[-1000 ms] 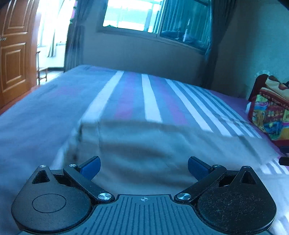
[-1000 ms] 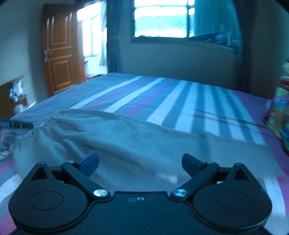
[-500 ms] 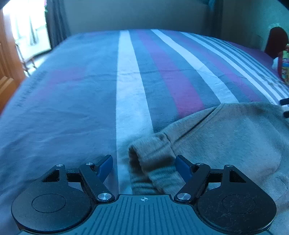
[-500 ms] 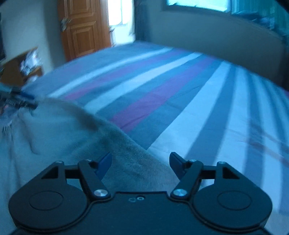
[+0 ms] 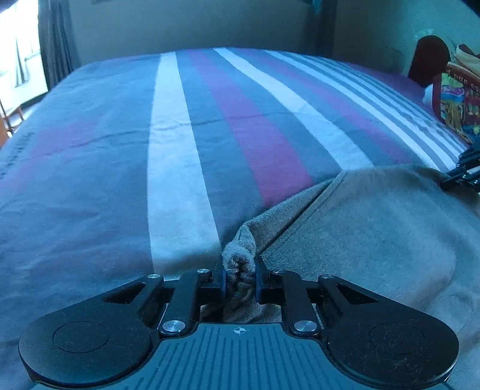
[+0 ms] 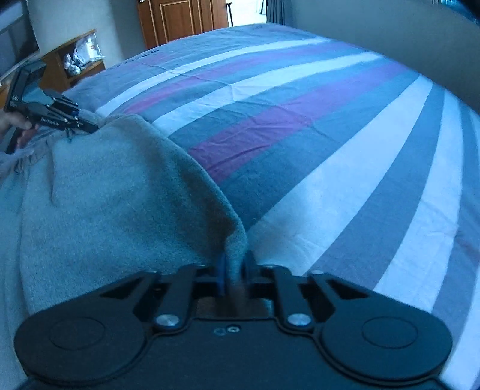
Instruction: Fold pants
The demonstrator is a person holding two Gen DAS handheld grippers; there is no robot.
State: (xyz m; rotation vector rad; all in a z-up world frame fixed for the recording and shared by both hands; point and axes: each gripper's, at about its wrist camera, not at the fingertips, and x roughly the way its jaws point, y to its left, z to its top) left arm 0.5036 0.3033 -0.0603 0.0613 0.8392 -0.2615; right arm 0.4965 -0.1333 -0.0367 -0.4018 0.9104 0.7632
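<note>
Grey-beige fleece pants [image 5: 375, 240] lie spread on the bed with the striped cover [image 5: 180, 135], and both tongs grip them at the edge nearest each camera. The left tongs [image 5: 240, 283] have just closed, and their blue pads pinch a bunched, rolled corner of the fabric, which stands up between them in a thick fold. From that corner the hem runs away to the right across the bed cover, with the broad flat of the pants lying to the right of it.

The right tongs [image 6: 235, 277] have likewise just closed, and they clamp a thin peak of the same cloth; from the peak the edge slopes away to the left over the bed cover. At the far end of that edge, in the right wrist view, the left tongs [image 6: 87, 127] show with a hand [image 6: 16, 126] behind them, biting the other corner.

Farther off, the bed cover stretches in white, grey and purple stripes. Beyond the bed, at its far left in the right wrist view, stand a wooden shelf [image 6: 75, 60] and a brown panelled door [image 6: 180, 18]; a colourful printed bag [image 5: 459, 105] sits at the bed's right side in the left wrist view.
</note>
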